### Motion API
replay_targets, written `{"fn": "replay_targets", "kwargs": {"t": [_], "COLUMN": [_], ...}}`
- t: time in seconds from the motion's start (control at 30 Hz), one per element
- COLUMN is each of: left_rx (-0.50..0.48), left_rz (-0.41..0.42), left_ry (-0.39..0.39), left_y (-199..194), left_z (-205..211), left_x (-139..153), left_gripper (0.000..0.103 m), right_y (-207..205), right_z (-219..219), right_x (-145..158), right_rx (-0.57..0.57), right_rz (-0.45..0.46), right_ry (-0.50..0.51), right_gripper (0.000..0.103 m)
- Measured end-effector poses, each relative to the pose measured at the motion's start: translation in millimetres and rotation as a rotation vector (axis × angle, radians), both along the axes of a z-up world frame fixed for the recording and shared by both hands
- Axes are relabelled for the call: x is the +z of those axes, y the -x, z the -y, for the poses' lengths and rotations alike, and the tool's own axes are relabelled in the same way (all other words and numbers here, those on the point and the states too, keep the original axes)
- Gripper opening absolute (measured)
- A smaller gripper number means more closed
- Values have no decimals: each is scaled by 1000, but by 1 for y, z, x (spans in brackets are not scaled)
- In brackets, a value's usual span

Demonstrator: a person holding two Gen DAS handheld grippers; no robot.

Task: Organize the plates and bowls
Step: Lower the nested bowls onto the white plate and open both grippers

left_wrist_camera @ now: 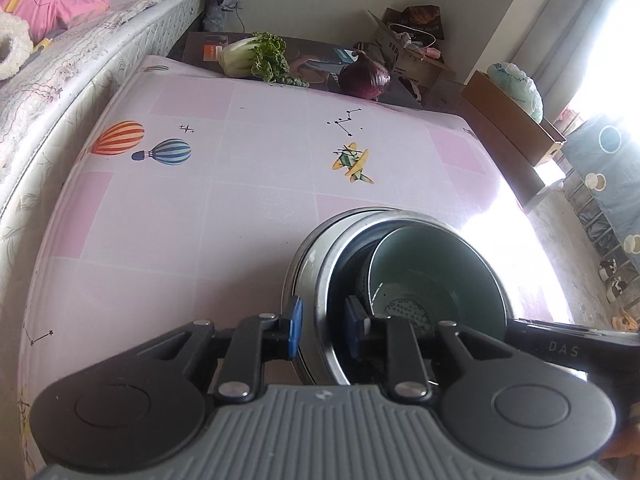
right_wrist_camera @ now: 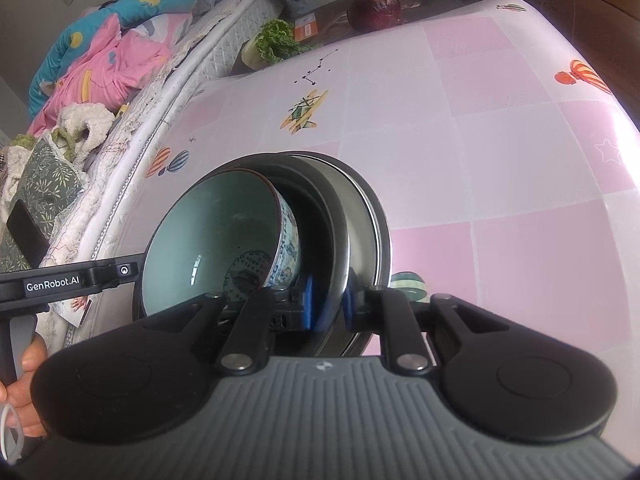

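Left wrist view: left gripper clamped on the near rim of the stack of dishes, one blue pad outside the metal wall, the other inside. Nested in that stack, a steel bowl outermost, a dark dish within it, and a pale green ceramic bowl tilted inside, printed medallion showing at its bottom. Stack at the near right part of the pink checked tablecloth, above the balloon and airplane prints. At the far edge, a leafy green vegetable and a red cabbage, well apart from the dishes. Mattress along the left. Part of the right gripper's black body at the right edge. Right wrist view: right gripper gripping the steel bowl's rim on the opposite side, blue pads either side of the thin metal edge. Ceramic bowl leaning left within the dark dish, blue-patterned outer wall visible. Left gripper's black body, marked GenRobot.AI, reaching the stack from the left, a hand on its handle. Cabbage and greens beyond the tablecloth.
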State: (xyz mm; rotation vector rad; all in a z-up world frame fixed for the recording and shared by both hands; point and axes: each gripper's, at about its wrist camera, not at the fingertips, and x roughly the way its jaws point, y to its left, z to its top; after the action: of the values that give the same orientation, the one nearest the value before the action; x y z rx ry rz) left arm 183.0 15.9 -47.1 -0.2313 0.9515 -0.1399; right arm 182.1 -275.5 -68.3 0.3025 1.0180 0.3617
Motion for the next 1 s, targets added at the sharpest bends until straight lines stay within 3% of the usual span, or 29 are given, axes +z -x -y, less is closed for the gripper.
{"fn": "replay_targets", "kwargs": {"t": [0.1, 0.23, 0.3, 0.4, 0.53, 0.73, 0.87, 1.0], "left_rx": [15, 13, 17, 26, 39, 63, 94, 119], "left_rz": [45, 88, 114, 162, 178, 194, 206, 213], "left_ry": [-10, -2, -37, -105, -180, -190, -190, -222], "left_y": [9, 27, 37, 55, 77, 101, 112, 122], "left_z": [-6, -11, -11, -12, -12, -17, -18, -13], "left_x": [8, 17, 22, 26, 25, 24, 22, 19], "left_gripper": [49, 62, 75, 89, 93, 103, 103, 103], "right_y": [4, 20, 32, 56, 85, 131, 149, 166], "right_z": [2, 11, 16, 31, 43, 39, 34, 25], "right_x": [3, 13, 20, 34, 49, 62, 59, 55], "right_rx": [-15, -46, -82, -107, -135, -143, -98, -78], "right_rz": [24, 68, 109, 186, 249, 325, 311, 308], "right_ry": [2, -15, -4, -53, -91, -10, -28, 8], "right_gripper": [18, 21, 50, 67, 80, 90, 99, 101]}}
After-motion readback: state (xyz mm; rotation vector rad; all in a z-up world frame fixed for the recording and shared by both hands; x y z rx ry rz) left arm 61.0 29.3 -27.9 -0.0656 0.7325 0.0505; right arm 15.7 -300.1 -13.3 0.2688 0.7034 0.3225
